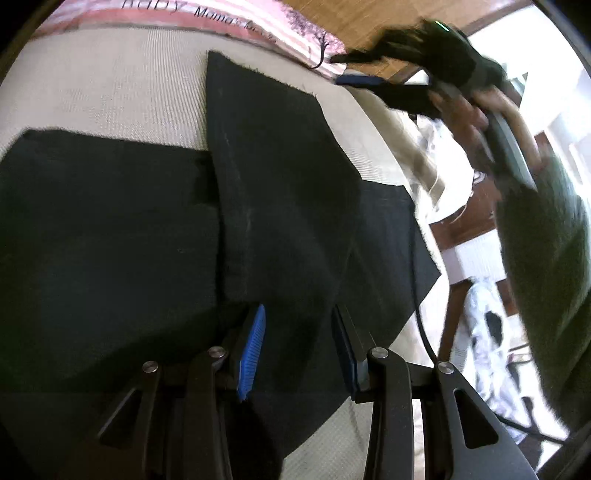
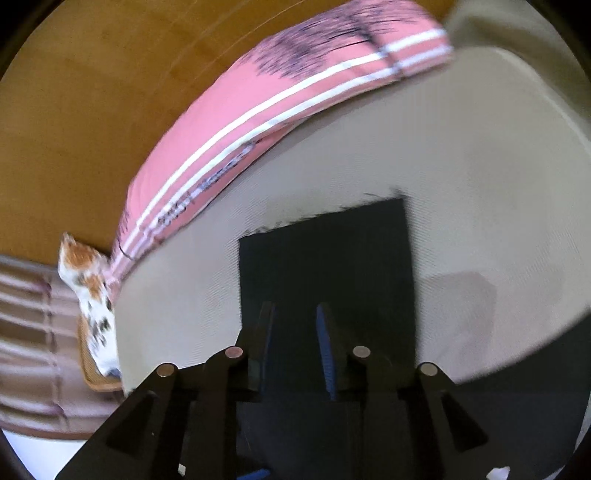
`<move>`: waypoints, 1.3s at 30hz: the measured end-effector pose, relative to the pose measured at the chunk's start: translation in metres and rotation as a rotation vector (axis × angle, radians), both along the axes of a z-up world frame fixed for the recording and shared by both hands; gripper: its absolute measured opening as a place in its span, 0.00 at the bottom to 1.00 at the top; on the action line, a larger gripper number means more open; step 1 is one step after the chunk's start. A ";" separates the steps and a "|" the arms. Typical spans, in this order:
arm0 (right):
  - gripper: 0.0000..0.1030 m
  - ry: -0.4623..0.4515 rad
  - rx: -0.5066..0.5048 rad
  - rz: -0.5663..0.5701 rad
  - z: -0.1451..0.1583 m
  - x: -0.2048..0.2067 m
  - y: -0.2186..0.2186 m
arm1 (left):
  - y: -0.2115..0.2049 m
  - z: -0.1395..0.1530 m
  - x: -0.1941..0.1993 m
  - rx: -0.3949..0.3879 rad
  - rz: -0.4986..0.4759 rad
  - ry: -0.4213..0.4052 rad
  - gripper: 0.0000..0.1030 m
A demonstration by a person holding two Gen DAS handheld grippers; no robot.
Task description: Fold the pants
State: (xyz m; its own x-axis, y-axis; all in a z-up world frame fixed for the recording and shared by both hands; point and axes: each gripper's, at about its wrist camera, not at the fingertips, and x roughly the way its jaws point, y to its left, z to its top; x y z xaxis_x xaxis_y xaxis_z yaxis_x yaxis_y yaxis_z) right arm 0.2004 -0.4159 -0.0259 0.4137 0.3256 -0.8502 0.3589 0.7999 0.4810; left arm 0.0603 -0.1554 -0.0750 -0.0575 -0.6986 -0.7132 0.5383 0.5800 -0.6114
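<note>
Black pants [image 1: 258, 206] lie on a beige bed [image 1: 122, 96], one leg folded across the other part. My left gripper [image 1: 299, 317] is open just above the pants, with blue pads on both sides of the fabric. My right gripper also shows in the left wrist view [image 1: 354, 68], raised at the upper right, held by a hand and blurred. In the right wrist view the right gripper [image 2: 295, 317] is open and empty above a black trouser-leg end [image 2: 325, 258] on the bed [image 2: 461, 166].
A pink striped pillow [image 2: 258, 110] lies along the bed's far edge, also seen in the left wrist view [image 1: 221, 18]. A wooden headboard [image 2: 92, 92] stands behind it. A black cable [image 1: 424, 332] hangs at the bed's right edge, beside floor clutter [image 1: 487, 332].
</note>
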 end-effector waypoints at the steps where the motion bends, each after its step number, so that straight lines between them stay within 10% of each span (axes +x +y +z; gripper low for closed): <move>1: 0.28 0.014 -0.013 0.023 -0.003 0.011 0.010 | 0.003 0.002 -0.002 0.004 -0.009 -0.019 0.37; 9: 0.32 0.181 -0.233 0.137 -0.036 0.081 0.089 | -0.008 -0.008 0.003 -0.056 -0.047 0.025 0.37; 12: 0.42 0.235 -0.373 0.151 -0.042 0.097 0.111 | -0.014 -0.010 0.000 -0.086 -0.063 0.026 0.10; 18: 0.46 0.314 -0.645 0.199 -0.055 0.110 0.146 | -0.024 -0.001 -0.014 -0.101 -0.120 -0.063 0.08; 22: 0.45 0.345 -0.681 0.175 -0.059 0.108 0.148 | -0.020 0.005 -0.016 -0.111 -0.126 -0.092 0.08; 29: 0.09 0.415 -0.741 0.169 -0.060 0.106 0.151 | 0.005 0.002 -0.002 -0.049 -0.050 -0.097 0.11; 39: 0.06 0.237 -0.551 0.012 0.004 0.057 0.082 | 0.010 -0.001 0.001 -0.049 -0.019 -0.064 0.35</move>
State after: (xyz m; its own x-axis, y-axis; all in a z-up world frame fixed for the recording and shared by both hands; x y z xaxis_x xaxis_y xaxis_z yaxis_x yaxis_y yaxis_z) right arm 0.2572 -0.3338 -0.0220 0.1908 -0.1861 -0.9638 0.3951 0.9134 -0.0982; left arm 0.0612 -0.1457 -0.0762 -0.0263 -0.7317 -0.6811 0.5882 0.5396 -0.6024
